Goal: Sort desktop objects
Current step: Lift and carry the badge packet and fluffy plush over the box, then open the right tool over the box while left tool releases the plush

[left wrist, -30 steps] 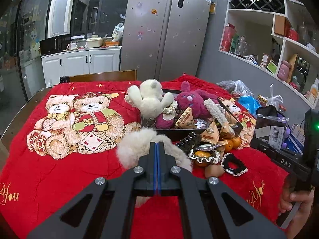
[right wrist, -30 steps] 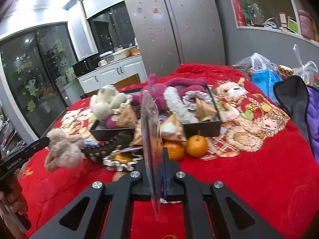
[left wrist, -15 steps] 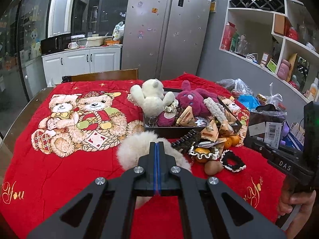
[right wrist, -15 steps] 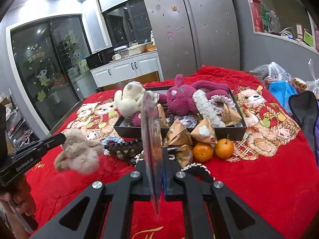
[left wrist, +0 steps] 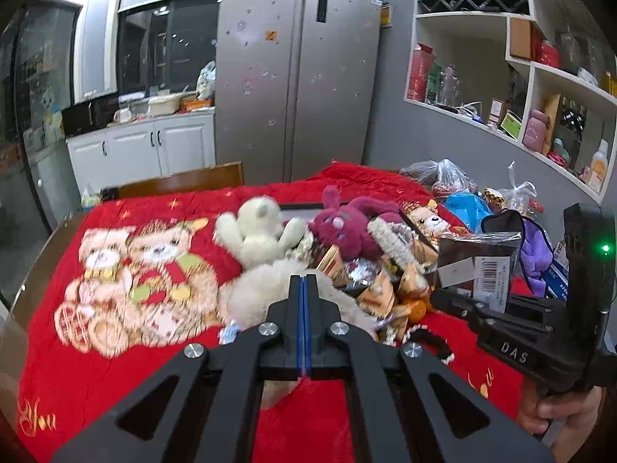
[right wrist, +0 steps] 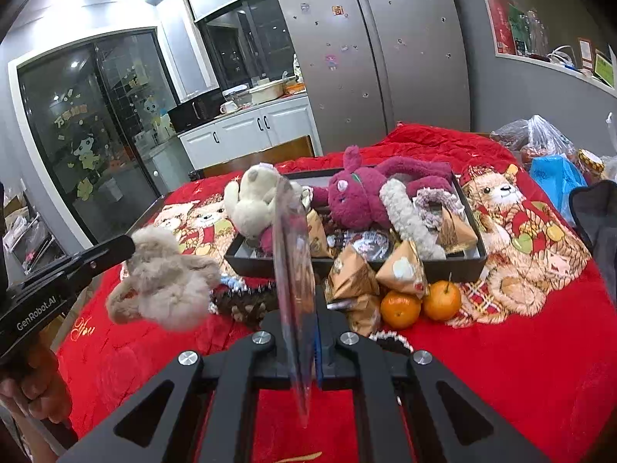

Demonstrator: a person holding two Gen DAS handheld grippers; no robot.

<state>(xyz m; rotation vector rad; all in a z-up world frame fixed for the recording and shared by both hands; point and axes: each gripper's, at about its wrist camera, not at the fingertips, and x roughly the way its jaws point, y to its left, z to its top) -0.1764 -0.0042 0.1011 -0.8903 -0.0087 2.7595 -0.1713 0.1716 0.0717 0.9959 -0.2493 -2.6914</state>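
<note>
My left gripper (left wrist: 303,283) is shut on a fluffy beige plush (left wrist: 252,295), which hangs above the red cloth; the right wrist view shows that plush (right wrist: 166,277) dangling from the left gripper (right wrist: 125,247). My right gripper (right wrist: 306,301) is shut on a clear plastic packet (right wrist: 291,254), seen edge-on and upright. From the left wrist view the packet (left wrist: 480,260) shows a barcode label and sticks up from the right gripper (left wrist: 443,297). Ahead stands a black tray (right wrist: 443,266) holding a white bear (right wrist: 250,200), a magenta plush (right wrist: 354,200) and wrapped snacks.
In front of the tray lie two oranges (right wrist: 401,308), paper-wrapped snacks (right wrist: 349,274) and a dark spiky clip (right wrist: 243,301). Plastic bags (right wrist: 555,177) and dark cloth crowd the right side. The red bear-print cloth (left wrist: 96,366) covers the table; a chair back (left wrist: 181,181) stands behind.
Both grippers have risen and drawn nearer to the tray. The beige plush hangs higher and closer to the tray's left end; the packet stays gripped.
</note>
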